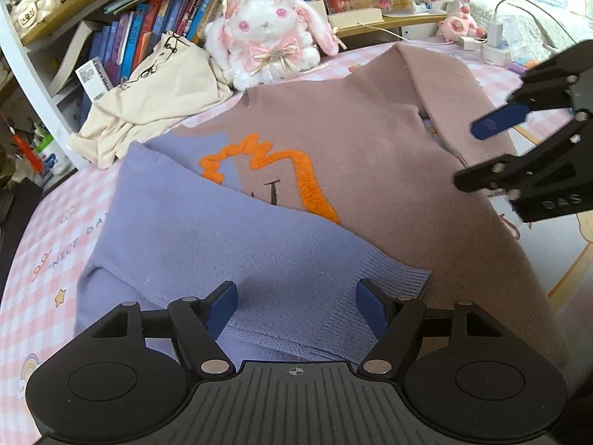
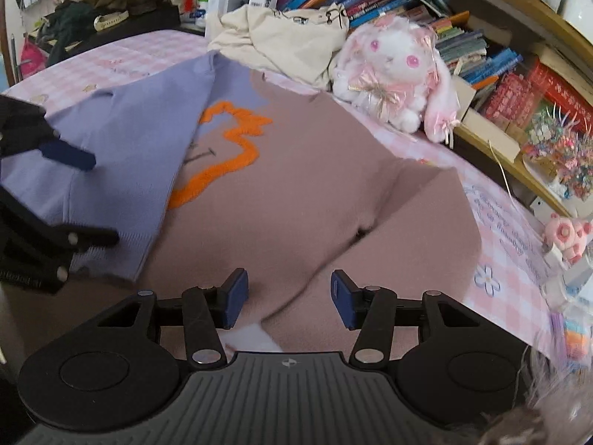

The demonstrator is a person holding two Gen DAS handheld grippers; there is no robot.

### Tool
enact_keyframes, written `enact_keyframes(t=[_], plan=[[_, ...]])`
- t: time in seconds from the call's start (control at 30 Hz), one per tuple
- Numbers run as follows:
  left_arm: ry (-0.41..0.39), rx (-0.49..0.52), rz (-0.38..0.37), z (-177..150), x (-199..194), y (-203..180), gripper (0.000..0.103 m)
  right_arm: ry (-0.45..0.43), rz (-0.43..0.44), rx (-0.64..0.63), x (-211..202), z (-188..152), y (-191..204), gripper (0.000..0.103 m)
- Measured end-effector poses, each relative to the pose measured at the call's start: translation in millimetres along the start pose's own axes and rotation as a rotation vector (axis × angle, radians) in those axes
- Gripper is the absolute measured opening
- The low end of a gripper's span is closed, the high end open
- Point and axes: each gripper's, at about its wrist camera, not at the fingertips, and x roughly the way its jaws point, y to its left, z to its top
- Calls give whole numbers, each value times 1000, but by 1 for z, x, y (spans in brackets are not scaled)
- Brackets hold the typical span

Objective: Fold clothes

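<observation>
Where sleeve (image 1: 207, 244) folded — grippers apart

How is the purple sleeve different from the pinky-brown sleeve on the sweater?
The purple sleeve lies folded across the sweater's front, partly covering the orange design. The pinky-brown sleeve lies along the sweater's side, off the front. Both belong to one knit sweater.

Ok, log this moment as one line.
task: fold clothes | sweater: flat, purple sleeve folded in | left gripper: open over sleeve cuff | right gripper: open, empty
</observation>
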Motion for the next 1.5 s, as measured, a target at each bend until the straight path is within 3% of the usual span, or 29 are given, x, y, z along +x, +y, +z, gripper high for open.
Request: enact_keyframes(t=[0.2, 0.47, 0.77, 0.9, 1.0, 1.1, 1.33, 1.37, 1.5], plan=[[1, -17, 0, -1, -1, 1, 73, 26, -56, 38, -6, -9, -16, 45], [2, -44, -8, -2, 0, 4, 73, 95, -51, 43, 0, -21, -21, 34], [-2, -41, -4, -3, -2, 3, 73, 84, -42, 30, 5, -17, -20, 26], [-3, -40, -4, -4, -3, 3, 73, 82, 7, 43, 7, -16, -21, 6], [-3, -41, -4, -4, -4, 3, 73, 87, -1, 47, 6, -15, -25, 2], [-3, -42, -6, -5, -4, 4, 73, 69, -63, 53, 0, -12, -44, 1], [-5, -35, -10, -5, -4, 4, 73, -14, -545, 209, -42, -4, -161, 5], [-6, -34, -11, -5, -4, 4, 73, -16, -547, 214, -46, -6, -163, 6], [-7, -39, -11, -5, -4, 4, 73, -19, -465, 211, -52, -17, -147, 32]])
